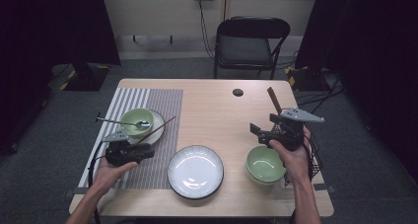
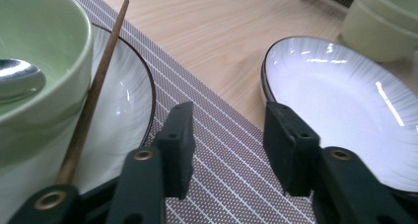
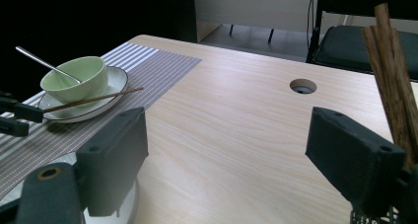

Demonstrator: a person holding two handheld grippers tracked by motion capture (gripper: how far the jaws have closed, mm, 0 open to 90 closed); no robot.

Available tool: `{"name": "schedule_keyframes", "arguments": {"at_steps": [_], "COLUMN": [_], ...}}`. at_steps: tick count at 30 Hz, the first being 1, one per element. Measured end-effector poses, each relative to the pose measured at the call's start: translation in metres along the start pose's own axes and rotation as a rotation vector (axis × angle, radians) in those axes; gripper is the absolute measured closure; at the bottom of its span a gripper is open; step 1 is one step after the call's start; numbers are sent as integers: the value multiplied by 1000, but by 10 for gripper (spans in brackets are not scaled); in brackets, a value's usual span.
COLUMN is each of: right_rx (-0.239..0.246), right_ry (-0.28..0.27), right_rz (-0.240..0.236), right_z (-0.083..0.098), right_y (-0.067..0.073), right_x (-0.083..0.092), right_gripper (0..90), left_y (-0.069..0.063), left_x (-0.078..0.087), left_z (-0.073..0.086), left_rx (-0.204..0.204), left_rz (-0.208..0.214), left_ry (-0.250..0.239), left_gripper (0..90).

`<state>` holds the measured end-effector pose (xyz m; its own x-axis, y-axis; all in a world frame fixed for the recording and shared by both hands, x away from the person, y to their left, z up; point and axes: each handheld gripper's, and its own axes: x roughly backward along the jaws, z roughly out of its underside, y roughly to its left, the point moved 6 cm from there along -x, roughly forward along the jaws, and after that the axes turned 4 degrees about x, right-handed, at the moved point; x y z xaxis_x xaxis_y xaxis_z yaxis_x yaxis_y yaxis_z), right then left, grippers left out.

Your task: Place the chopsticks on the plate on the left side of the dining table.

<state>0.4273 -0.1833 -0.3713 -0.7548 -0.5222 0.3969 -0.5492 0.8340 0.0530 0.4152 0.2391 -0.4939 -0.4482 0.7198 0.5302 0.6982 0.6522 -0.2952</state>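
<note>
Left claw [image 1: 144,152], jaws apart and empty, sits over the striped mat [image 1: 157,105] at 8 o'clock on the surface [image 1: 222,110]. At its 12 o'clock, 1 chopstick [image 1: 156,130] rests across the plate [image 1: 158,120] against the green bowl [image 1: 134,119] holding a spoon [image 1: 125,122]. Right claw [image 1: 256,133], wide open and empty, hangs at 3 o'clock above the stacked bowls [image 1: 264,165].

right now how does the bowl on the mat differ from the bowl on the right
The mat bowl sits on a white plate; the right bowl sits on bare table, seemingly stacked on another. The mat bowl holds a spoon, with a chopstick beside it; the right bowl is empty. Both are pale green.
</note>
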Motion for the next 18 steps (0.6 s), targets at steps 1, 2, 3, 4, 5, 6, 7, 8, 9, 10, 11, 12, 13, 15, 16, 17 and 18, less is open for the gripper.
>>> {"name": "schedule_keyframes", "arguments": {"at_steps": [1,2,3,4,5,6,7,8,9,10,11,12,13,15,16,17,18], "right_rx": [6,8,7,6,5,5,1,2,2,2,3,3,1,-2,-4,-6,-7], "right_ry": [-2,-5,-14,-19,-22,-26,-27,-24,-26,-25,-24,-25,-20,-11,-9,-3,4], "right_rz": [0,-3,-9,-6,-1,0,5,9,12,12,15,16,18,23,23,22,31], "right_z": [-2,-3,-5,-7,-9,-12,-14,-16,-18,-20,-22,-24,-25,-27,-28,-29,-29], "right_y": [-1,-1,-2,-4,-5,-7,-9,-11,-13,-15,-16,-18,-20,-25,-27,-29,-32], "right_x": [0,1,2,3,4,4,4,4,4,4,4,4,4,2,1,0,-1], "right_gripper": [152,151,151,151,151,151,151,151,151,151,151,152,152,152,153,154,154], "left_y": [-1,-2,-2,-2,-2,-3,-3,-3,-2,-2,0,0,1,2,1,1,1], "left_x": [-1,-3,-5,-7,-9,-10,-12,-15,-17,-19,-20,-21,-22,-24,-26,-28,-29], "left_z": [1,3,5,6,7,8,10,12,14,16,17,19,20,23,24,25,26], "left_rx": [-3,-11,-14,-13,-10,-7,-14,-16,-17,-19,-18,-13,-9,-19,-20,-27,-40], "left_rz": [3,-3,-13,-19,-16,-23,-33,-42,-49,-61,-76,-77,-76,-79,-78,-76,-80], "left_ry": [4,17,34,41,42,43,56,70,84,95,103,109,109,118,126,137,148], "left_gripper": [521,513,488,454,435,429,415,399,385,383,383,383,378,364,355,343,336]}}
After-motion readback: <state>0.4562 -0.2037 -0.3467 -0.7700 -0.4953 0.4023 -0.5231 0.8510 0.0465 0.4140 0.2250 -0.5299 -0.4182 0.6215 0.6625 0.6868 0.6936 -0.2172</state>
